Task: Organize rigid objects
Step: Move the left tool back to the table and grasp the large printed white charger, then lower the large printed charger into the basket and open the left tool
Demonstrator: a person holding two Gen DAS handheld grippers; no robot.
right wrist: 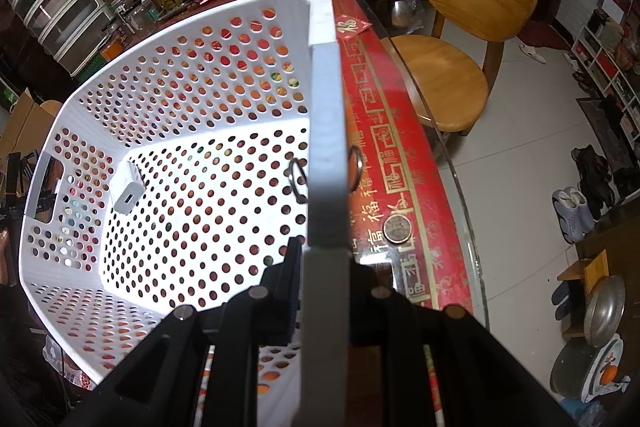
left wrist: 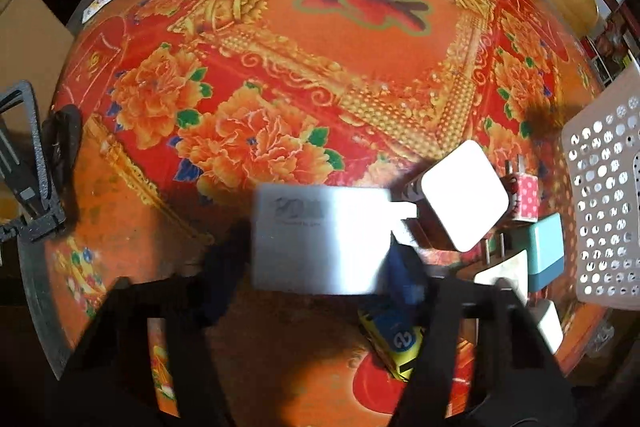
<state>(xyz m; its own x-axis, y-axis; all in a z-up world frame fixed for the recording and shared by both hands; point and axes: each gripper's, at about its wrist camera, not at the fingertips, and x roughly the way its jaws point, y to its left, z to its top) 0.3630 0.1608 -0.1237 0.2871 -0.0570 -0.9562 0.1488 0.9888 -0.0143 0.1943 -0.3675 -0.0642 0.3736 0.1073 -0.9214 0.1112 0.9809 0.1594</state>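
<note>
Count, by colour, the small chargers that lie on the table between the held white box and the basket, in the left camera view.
White chargers: 3
Pink charger: 1
Teal charger: 1
Total: 5
</note>
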